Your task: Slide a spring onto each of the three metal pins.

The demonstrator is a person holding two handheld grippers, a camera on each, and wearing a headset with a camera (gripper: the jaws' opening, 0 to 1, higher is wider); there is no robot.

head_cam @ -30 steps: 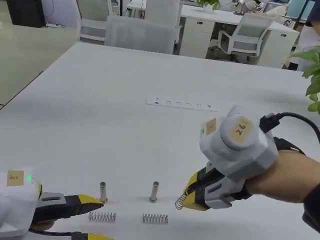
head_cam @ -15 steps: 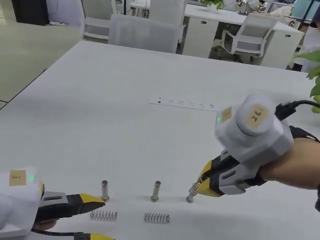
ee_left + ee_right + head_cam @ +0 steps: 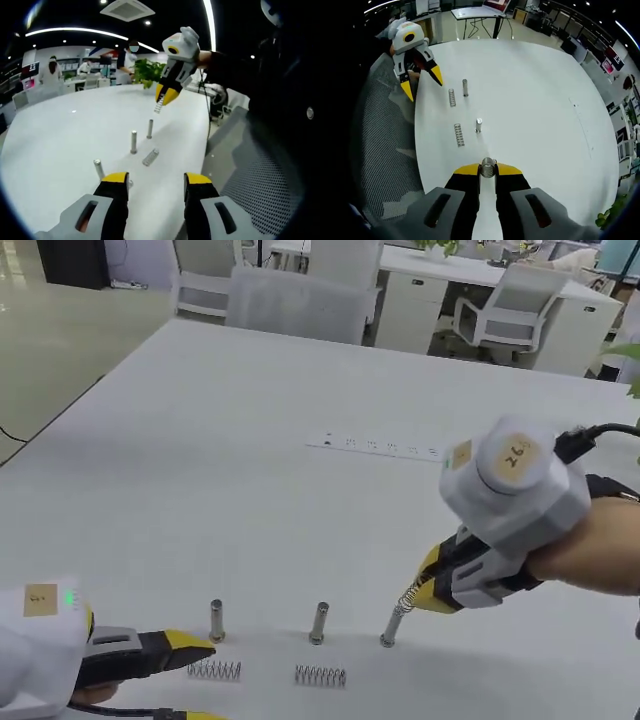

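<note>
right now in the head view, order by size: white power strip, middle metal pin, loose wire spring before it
1. white power strip, longest though farthest away
2. loose wire spring and middle metal pin: about alike, so unranked

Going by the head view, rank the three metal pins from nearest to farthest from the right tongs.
1. Right-hand pin, just under the spring held in the right tongs.
2. Middle pin, in the row's centre.
3. Left-hand pin, at the far left end.

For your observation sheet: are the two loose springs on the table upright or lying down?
Lying down: the left spring and the right spring rest sideways on the table.
</note>
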